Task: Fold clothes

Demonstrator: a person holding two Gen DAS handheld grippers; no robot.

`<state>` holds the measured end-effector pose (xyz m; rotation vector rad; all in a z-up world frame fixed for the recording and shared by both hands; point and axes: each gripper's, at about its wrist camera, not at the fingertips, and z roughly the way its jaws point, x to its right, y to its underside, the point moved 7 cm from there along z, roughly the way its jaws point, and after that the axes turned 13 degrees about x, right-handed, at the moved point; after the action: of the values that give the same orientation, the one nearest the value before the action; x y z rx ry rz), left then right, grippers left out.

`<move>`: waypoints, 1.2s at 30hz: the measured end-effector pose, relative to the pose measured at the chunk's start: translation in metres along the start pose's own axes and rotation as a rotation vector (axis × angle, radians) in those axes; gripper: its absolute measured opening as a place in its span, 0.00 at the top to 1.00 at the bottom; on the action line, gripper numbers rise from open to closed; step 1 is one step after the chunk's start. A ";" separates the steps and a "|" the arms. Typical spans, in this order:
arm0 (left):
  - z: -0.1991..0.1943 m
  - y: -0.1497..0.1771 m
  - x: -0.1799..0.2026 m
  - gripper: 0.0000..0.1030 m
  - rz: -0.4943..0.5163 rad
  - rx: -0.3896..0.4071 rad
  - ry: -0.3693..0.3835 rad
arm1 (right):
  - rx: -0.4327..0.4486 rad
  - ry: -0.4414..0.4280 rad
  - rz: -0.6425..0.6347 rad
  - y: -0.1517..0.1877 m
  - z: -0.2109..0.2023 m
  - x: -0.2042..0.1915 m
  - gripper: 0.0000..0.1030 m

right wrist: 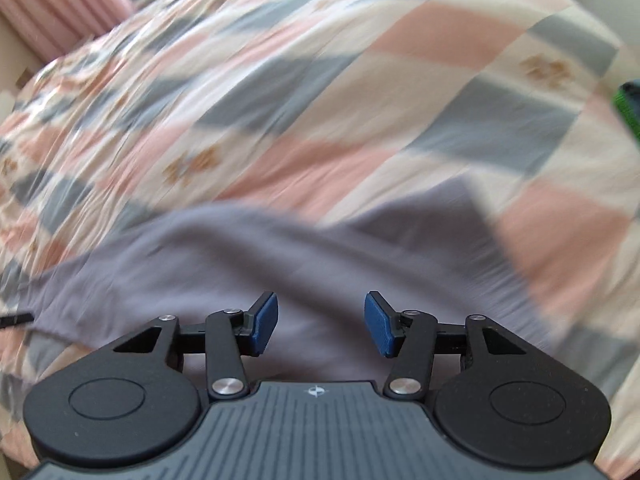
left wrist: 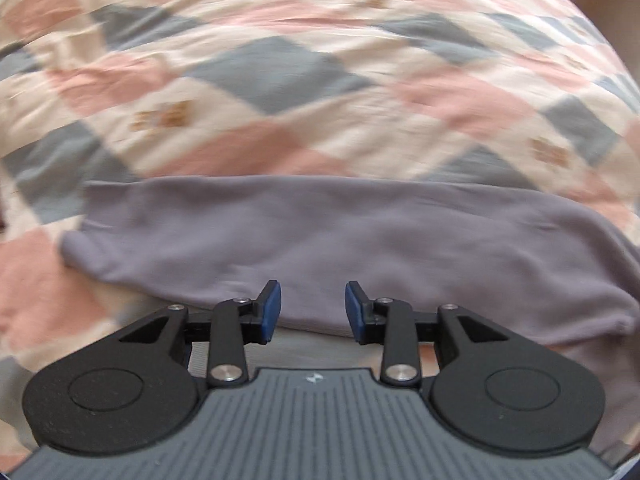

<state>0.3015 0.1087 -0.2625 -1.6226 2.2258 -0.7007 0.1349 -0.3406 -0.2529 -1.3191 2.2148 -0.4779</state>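
Lying flat on the bed cover (left wrist: pixel 320 80), the lavender-grey garment (left wrist: pixel 340 240) stretches as a wide band across the lower middle of the left wrist view, its far edge straight and its near edge rounded over a fold just ahead of the left tongs (left wrist: pixel 313 312). Those tongs stand open, the two blue pads (left wrist: pixel 270 312) apart with nothing between them, poised at the garment's near edge. The cover beneath is a diamond patchwork of pink, grey and cream with small brown motifs.

From the right wrist view the same garment (right wrist: pixel 240 264) runs slantwise, higher on the right, where a corner (right wrist: pixel 452 208) points up over the cover (right wrist: pixel 360 100). The right tongs (right wrist: pixel 322 324) are likewise open, empty, over the cloth. Both views are blurred. A pink pleated curtain (right wrist: pixel 52 4) shows at the upper left, and something green (right wrist: pixel 630 108) sits at the right edge, too blurred to make out
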 end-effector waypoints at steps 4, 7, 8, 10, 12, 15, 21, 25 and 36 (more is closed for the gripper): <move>-0.009 0.001 0.046 0.70 0.003 0.016 0.003 | 0.024 -0.001 0.011 -0.035 0.015 0.058 0.53; -0.012 0.002 0.073 0.69 -0.035 0.017 -0.006 | -0.020 -0.055 -0.011 -0.051 0.039 0.085 0.51; -0.013 0.002 0.083 0.68 -0.047 0.015 -0.002 | -0.044 -0.075 -0.017 -0.053 0.049 0.092 0.50; -0.013 0.001 0.101 0.68 -0.067 0.017 0.003 | -0.096 -0.117 -0.013 -0.054 0.069 0.102 0.49; -0.014 0.001 0.121 0.67 -0.079 0.023 0.009 | -0.157 -0.167 0.022 -0.050 0.088 0.107 0.47; -0.015 0.001 0.145 0.66 -0.079 0.025 0.004 | -0.241 -0.247 0.101 -0.042 0.109 0.110 0.46; -0.018 0.004 0.169 0.65 -0.060 0.005 -0.023 | -0.051 -0.347 0.044 -0.065 0.075 0.106 0.94; -0.023 0.000 0.173 0.65 -0.056 0.019 -0.045 | 0.184 -0.231 0.153 -0.087 0.028 0.142 0.95; -0.027 0.004 0.188 0.63 -0.002 0.017 -0.059 | 0.081 -0.096 0.227 -0.060 0.059 0.170 0.41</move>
<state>0.2250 -0.0632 -0.2335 -1.6166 2.1709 -0.6618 0.1448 -0.5207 -0.3109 -1.0122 2.2069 -0.4053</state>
